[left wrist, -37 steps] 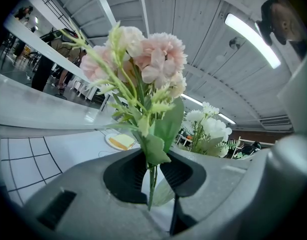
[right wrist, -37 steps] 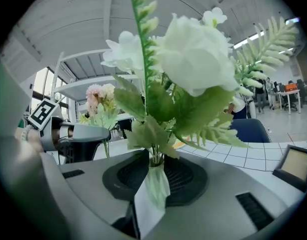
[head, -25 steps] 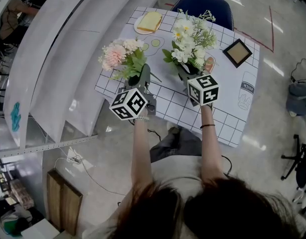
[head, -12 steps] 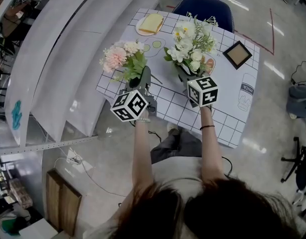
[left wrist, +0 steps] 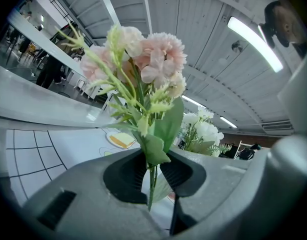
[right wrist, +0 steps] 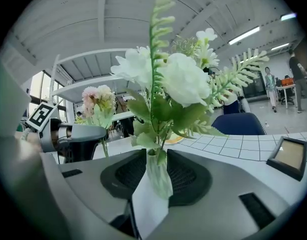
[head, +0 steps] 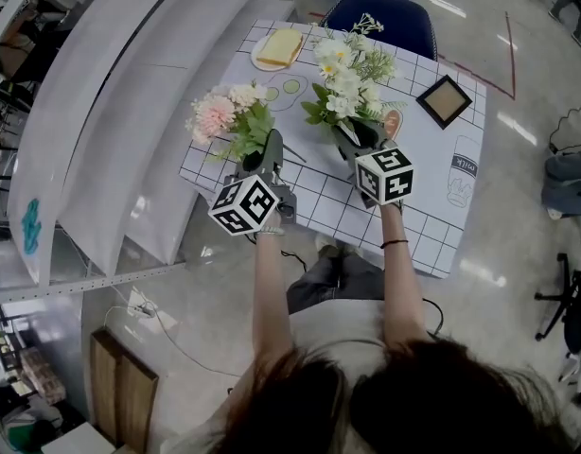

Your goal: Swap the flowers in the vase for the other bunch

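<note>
My left gripper (head: 268, 155) is shut on the thin green stems of the pink flower bunch (head: 224, 112), held upright over the table's near left part. In the left gripper view the stems (left wrist: 152, 176) run down between the two dark pads. My right gripper (head: 357, 142) is shut on a pale translucent vase (right wrist: 157, 176) that holds the white flower bunch (head: 347, 76). The white blooms (right wrist: 178, 79) and fern sprigs rise straight above the jaws. The two bunches stand side by side, a little apart. The vase's base is hidden.
The table (head: 432, 218) has a white cloth with a black grid. On it lie a plate with toast (head: 279, 47) at the far left, a small dark picture frame (head: 444, 100) at the right and a small dish (head: 395, 119). A blue chair (head: 385, 15) stands behind; a white curved counter (head: 120, 130) runs along the left.
</note>
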A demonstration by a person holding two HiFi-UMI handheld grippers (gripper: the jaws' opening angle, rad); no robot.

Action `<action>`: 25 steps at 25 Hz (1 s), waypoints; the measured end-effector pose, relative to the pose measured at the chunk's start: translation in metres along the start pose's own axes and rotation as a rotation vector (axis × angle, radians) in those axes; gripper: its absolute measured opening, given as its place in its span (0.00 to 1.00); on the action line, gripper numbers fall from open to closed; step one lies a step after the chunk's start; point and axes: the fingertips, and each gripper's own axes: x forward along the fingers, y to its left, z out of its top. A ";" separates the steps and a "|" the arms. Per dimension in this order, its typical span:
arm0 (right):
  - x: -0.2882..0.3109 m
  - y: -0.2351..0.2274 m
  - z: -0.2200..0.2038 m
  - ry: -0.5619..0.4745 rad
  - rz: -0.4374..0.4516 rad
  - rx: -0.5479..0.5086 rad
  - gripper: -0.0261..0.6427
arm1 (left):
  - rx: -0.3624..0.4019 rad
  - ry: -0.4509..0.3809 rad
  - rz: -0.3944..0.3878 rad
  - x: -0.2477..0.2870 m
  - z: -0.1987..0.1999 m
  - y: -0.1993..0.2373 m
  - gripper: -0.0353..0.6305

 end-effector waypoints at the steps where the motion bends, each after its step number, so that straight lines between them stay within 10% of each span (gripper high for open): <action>1: -0.002 -0.001 -0.001 0.001 0.001 0.003 0.18 | -0.002 0.000 -0.002 0.000 -0.001 -0.001 0.17; 25: -0.050 0.016 0.028 -0.088 0.099 -0.012 0.11 | 0.002 -0.030 -0.048 -0.013 -0.007 -0.041 0.17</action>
